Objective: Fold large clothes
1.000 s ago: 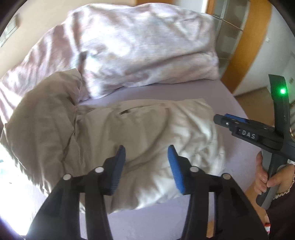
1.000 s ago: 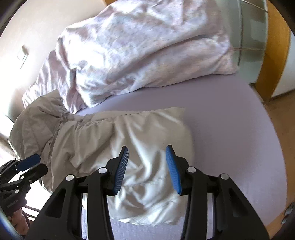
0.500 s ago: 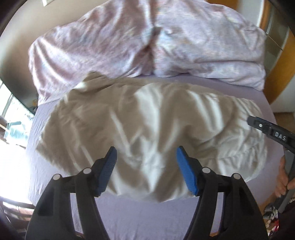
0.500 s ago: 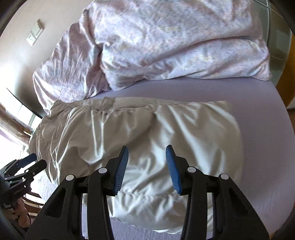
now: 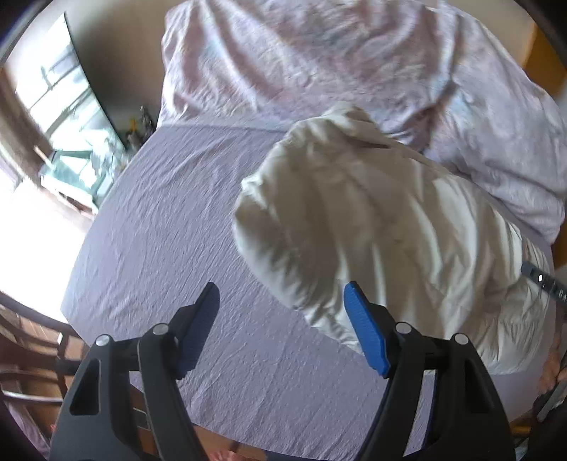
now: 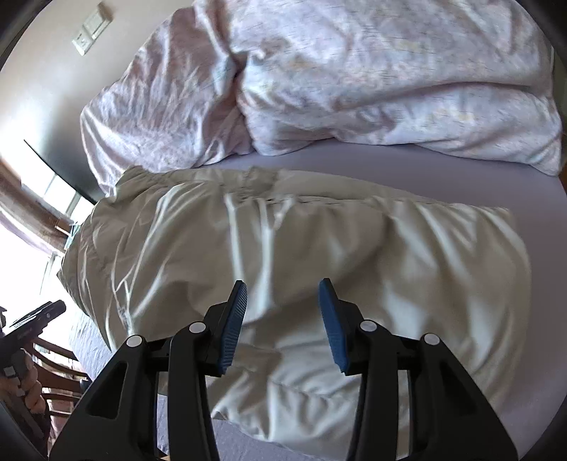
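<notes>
A large cream puffy garment [image 5: 382,230] lies bunched on the lilac bed sheet [image 5: 170,227]; in the right wrist view it [image 6: 283,255] spreads wide across the bed. My left gripper [image 5: 281,308] is open and empty, above the sheet just left of the garment's near edge. My right gripper [image 6: 280,301] is open and empty, hovering over the garment's near part. The left gripper also shows at the far left of the right wrist view [image 6: 35,315]. A part of the right gripper shows at the right edge of the left wrist view [image 5: 545,283].
A pink-white duvet [image 6: 354,78] is heaped along the head of the bed, also in the left wrist view [image 5: 336,60]. A window [image 5: 60,117] and a wooden chair [image 6: 56,358] are on the left. A wall switch [image 6: 90,32] is up left.
The left gripper has swung left, so the garment now sits to its right with bare sheet ahead. The right gripper has moved closer over the garment. Both stay open.
</notes>
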The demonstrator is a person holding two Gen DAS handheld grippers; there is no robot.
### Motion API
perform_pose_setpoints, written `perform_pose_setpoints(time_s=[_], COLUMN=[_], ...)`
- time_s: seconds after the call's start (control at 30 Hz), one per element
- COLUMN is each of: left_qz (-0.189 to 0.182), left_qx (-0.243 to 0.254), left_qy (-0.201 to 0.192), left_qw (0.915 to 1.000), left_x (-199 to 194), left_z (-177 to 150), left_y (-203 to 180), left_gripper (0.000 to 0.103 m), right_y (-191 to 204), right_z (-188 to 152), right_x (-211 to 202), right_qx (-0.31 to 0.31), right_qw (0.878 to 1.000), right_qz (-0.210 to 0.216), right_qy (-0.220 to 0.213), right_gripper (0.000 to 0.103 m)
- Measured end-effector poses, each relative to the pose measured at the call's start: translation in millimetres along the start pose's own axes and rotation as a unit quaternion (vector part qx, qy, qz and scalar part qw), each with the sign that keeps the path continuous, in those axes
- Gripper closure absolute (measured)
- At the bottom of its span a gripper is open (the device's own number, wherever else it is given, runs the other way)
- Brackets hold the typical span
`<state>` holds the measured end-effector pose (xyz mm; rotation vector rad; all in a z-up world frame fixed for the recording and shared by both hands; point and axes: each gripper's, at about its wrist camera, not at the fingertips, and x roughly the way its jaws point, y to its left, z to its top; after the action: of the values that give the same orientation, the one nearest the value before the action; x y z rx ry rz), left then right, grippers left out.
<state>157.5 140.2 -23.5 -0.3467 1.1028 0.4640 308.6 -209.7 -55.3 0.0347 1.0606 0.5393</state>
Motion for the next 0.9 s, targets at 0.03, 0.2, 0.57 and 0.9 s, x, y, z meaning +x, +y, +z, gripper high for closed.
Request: perform_pose_setpoints(time_s=[0.03, 0.2, 0.57, 0.9], left_qz=[-0.001, -0.002, -0.029, -0.028], left_qx=[-0.006, -0.024, -0.042, -0.05], left_qy=[0.004, 0.025, 0.035, 0.055], left_qw=[1.0, 0.9994, 0.9981, 0.9969], left_x=[4, 30, 65, 93], left_z=[1, 10, 34, 41], left_y=[3, 12, 12, 10], left_gripper=[0.03, 0.03, 0.03, 0.025], right_y=[3, 13, 7, 16], right_z=[0, -3, -11, -24], right_x=[2, 8, 17, 46], right_qx=[-0.002, -0.012, -0.003, -0.024], right_qw=[1.0, 1.0, 1.0, 0.997], right_qz=[0.001, 0.0, -0.013, -0.041], right_qy=[0.001, 0.005, 0.021, 0.063], right_gripper=[0.059, 0.059, 0.059, 0.058])
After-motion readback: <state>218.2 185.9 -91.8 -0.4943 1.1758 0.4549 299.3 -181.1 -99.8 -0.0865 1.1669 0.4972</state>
